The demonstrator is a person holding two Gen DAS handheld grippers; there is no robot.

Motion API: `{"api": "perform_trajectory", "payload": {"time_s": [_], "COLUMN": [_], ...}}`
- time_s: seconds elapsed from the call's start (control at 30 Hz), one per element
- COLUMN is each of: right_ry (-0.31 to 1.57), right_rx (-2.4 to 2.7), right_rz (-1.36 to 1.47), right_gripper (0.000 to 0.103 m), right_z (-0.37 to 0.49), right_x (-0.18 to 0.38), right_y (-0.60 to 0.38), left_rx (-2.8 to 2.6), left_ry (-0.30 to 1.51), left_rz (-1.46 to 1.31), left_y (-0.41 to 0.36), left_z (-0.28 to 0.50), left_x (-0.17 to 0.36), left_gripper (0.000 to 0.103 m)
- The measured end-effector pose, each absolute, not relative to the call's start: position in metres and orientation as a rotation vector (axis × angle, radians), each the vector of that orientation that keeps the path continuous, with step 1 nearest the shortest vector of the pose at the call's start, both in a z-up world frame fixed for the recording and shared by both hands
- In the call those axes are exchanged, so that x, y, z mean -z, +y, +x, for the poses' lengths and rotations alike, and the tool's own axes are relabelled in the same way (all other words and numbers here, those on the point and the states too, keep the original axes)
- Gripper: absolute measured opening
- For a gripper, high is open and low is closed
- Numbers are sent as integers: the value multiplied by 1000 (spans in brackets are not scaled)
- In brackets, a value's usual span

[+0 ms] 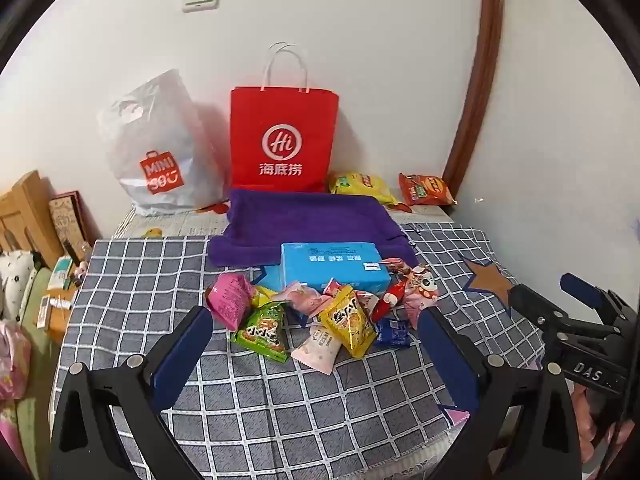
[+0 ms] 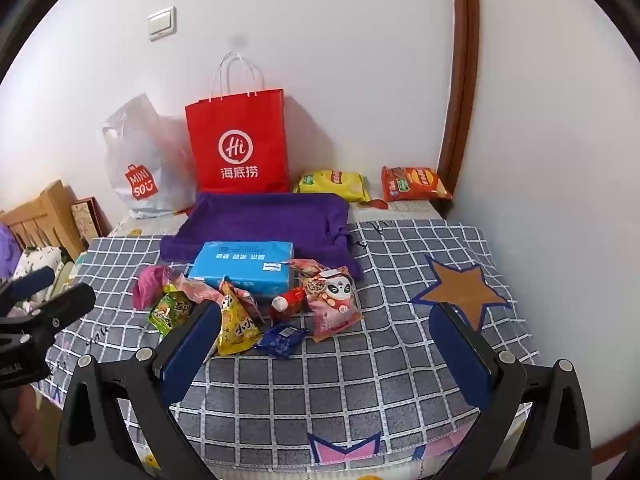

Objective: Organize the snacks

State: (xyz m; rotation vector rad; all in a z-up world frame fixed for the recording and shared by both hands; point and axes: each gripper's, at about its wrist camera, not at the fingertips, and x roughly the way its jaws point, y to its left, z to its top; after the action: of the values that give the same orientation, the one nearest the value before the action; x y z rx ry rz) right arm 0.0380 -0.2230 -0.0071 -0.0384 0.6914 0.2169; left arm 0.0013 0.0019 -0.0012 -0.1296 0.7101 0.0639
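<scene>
Just before the blue box (image 1: 334, 266), lying heaped on the table (image 1: 280, 400): snacks (image 1: 316, 316). Hovering short of the box, both spread wide, gripping nothing: left fingers (image 1: 312, 344), right fingers (image 2: 326, 346).

- Cloth (image 1: 280, 392): grey with a white grid, brown star (image 2: 464, 292) edged blue.
- Paper bag (image 1: 284, 136): red, white logo.
- Plastic bag (image 1: 160, 148): translucent white, red logo.
- Towel (image 1: 304, 220): purple.
- Box (image 1: 332, 264): light blue.
- Chip bags: one yellow (image 2: 332, 184), one orange (image 2: 414, 184).
</scene>
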Motion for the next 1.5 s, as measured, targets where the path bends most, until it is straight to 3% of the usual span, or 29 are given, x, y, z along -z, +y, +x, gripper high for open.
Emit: {"api": "perform_trajectory", "payload": {"time_s": [1.5], "right_ry": [691], "right_rx": [-226], "right_rz": [27], "right_gripper": [103], "right_z": [28], "right_x": [-6], "right_y": [-218], "left_rx": [-9], "left_ry": [681], "left_rz": [-172], "left_y": [6], "left_z": [-6], "left_x": [-1], "left_gripper": [102]}}
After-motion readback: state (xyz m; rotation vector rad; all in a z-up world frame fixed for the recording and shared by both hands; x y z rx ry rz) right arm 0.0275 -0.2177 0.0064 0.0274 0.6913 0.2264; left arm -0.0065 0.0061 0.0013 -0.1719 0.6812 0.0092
